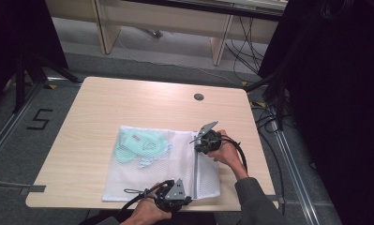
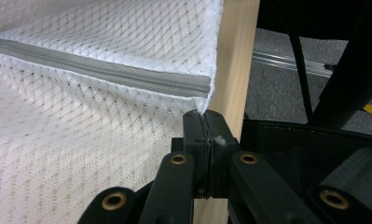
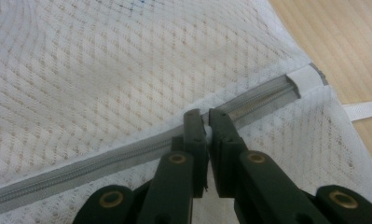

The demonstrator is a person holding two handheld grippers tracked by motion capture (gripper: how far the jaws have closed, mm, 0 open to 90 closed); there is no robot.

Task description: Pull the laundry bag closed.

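A white mesh laundry bag [image 1: 147, 176] lies flat on the wooden table [image 1: 128, 101], with a mint-green garment [image 1: 140, 144] inside it. A grey zipper [image 1: 194, 171] runs along the bag's right side. My left gripper [image 1: 188, 199] is at the table's near edge, shut on the bag's edge [image 2: 200, 105] just below the zipper's end [image 2: 193, 86]. My right gripper [image 1: 198, 147] is at the zipper's far end, its jaws pressed together on the zipper line [image 3: 127, 151]. The pull itself is hidden between the fingertips [image 3: 193, 122].
A round cable hole [image 1: 198, 97] sits at the table's back right. A white strap [image 3: 363, 111] sticks out of the bag's corner. Black cables [image 1: 269, 117] and dark curtains stand to the right, and wooden desk legs [image 1: 220, 44] stand behind the table.
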